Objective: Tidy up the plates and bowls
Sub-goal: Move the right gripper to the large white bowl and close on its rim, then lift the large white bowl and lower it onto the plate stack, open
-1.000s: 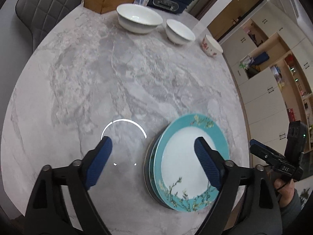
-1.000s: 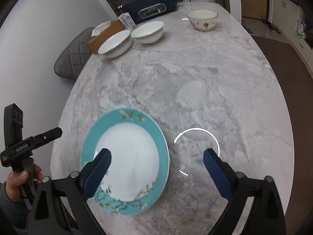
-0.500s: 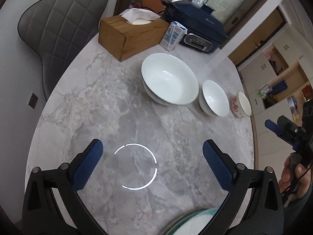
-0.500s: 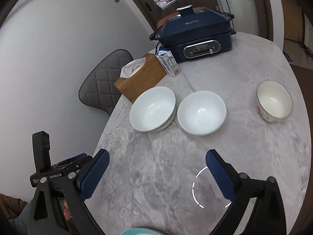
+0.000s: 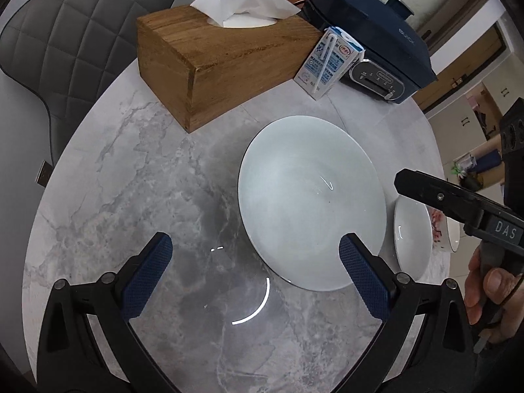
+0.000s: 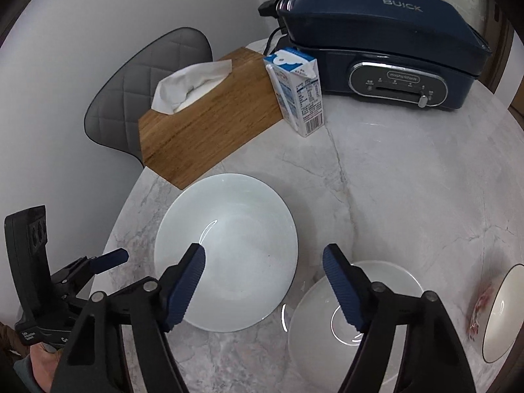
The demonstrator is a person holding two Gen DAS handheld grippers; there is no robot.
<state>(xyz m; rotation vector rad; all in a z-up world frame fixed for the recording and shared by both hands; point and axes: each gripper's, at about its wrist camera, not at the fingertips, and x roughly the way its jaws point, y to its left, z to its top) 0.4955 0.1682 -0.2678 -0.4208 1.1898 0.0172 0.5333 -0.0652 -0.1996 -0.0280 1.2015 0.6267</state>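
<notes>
Both grippers, left (image 5: 252,262) and right (image 6: 263,281), are spread wide and empty over the large bowl (image 6: 226,252), which sits on the table (image 5: 131,177) just before the tissue box (image 5: 209,62), a smaller bowl (image 6: 353,324) close beside it, perhaps touching.

Left gripper (image 5: 252,268) and right gripper (image 6: 263,285), fingers spread.

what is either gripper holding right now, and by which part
Nothing is held. The left gripper and right gripper are both open above the table, their fingers empty; the big bowl and small bowl sit ungripped.
</notes>
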